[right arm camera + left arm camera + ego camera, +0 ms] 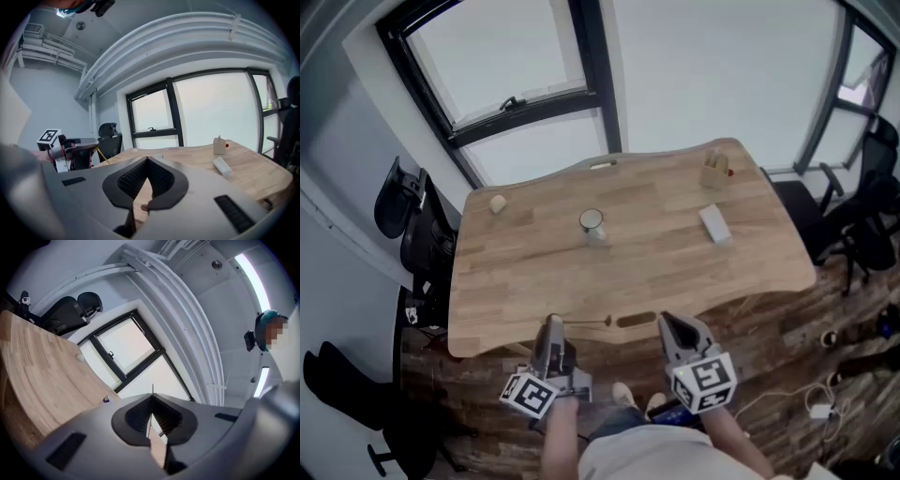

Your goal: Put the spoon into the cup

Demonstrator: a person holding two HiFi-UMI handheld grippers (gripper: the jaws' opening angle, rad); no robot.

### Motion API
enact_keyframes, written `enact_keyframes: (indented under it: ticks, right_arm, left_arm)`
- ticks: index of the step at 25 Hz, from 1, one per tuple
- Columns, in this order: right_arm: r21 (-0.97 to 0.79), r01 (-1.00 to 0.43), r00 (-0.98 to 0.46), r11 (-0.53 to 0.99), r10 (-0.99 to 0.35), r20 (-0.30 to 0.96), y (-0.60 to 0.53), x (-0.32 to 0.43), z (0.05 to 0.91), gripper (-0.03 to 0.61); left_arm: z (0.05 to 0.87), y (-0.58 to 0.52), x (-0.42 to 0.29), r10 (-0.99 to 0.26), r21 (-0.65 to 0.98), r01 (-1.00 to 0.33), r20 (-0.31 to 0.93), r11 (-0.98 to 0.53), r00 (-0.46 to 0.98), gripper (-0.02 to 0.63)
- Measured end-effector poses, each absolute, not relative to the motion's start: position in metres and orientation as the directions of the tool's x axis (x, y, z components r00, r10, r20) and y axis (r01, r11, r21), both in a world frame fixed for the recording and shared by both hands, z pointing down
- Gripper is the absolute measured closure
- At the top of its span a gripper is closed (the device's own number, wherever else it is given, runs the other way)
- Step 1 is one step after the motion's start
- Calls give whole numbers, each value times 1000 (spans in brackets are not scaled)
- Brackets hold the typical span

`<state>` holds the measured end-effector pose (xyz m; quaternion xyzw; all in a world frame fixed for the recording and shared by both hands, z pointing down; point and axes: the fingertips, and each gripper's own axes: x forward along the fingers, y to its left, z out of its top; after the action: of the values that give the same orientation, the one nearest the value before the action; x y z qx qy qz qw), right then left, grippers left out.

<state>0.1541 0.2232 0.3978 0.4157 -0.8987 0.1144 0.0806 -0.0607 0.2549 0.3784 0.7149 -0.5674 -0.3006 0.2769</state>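
Reading the thin dark sliver at the near edge of the bench (534,272) as the spoon (586,323); it's too small for me to be sure. It lies flat with its long axis left-right along that edge. There's a small blob at its right end, just beside an oval slot (636,320) in the wood.

The left hand-held gripper (553,322) is the nearer one, with its tip just beside the spoon's left end. I can't tell whether they touch. Its jaws are pressed together with nothing I can name between them. A hairline shows past the tips against the window and I can't identify it. Its own view is rolled and points up at window and ceiling, not at the spoon.

The right hand-held gripper (677,328) is also closed and empty. It sits past the slot, right of the spoon.

The cup (592,223) stands upright mid-bench, well beyond the spoon and roughly straight ahead of it.

My call is a left-side pick. Pitch the gripper down, open it, and take the handle across its width. The spoon runs crosswise to the jaws' pointing direction, so it should need little yaw.
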Motion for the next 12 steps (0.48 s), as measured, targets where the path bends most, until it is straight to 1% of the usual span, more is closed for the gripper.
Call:
enact_keyframes:
  ticks: [5, 12]
  right_arm:
    - [-144, -764, -644, 629, -727, 240, 236, 154, 395, 581]
    - [-137, -766, -643, 629, -739, 203, 242, 160, 386, 581]
  left_arm:
    - [370, 265, -56, -977, 740, -640, -120, -207, 177, 612]
    - [366, 272, -54, -977, 732, -648, -127, -210, 173, 612]
